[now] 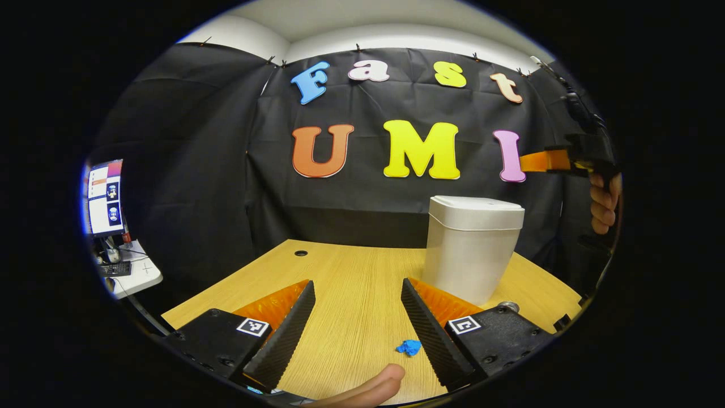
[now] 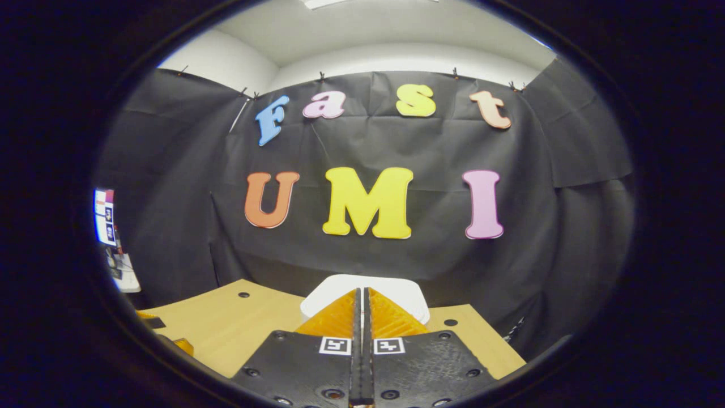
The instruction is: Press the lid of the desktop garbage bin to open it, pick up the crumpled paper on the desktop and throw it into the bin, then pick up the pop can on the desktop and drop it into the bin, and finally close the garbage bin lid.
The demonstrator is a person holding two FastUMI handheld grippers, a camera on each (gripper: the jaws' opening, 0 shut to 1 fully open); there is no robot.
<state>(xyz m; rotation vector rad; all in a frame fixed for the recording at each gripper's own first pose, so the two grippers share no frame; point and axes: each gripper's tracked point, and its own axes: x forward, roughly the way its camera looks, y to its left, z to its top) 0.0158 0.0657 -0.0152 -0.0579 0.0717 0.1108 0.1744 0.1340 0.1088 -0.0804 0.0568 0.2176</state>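
Bin lid [image 2: 362,294] lies under closed right claw [image 2: 362,294].

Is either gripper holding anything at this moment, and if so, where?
Nothing held. The left gripper is open over the table; the right gripper is shut empty above the bin lid.

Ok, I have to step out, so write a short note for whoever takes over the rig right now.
Left claw: open, low over the wooden desk, holding nothing.
Right claw: shut and empty, poised above the garbage bin.
Bin lid: closed, not pressed yet.
Blue crumpled paper: on the desk beside the left claw's right finger.
Done: nothing. Left: open lid, bin the paper, then the can, close lid.
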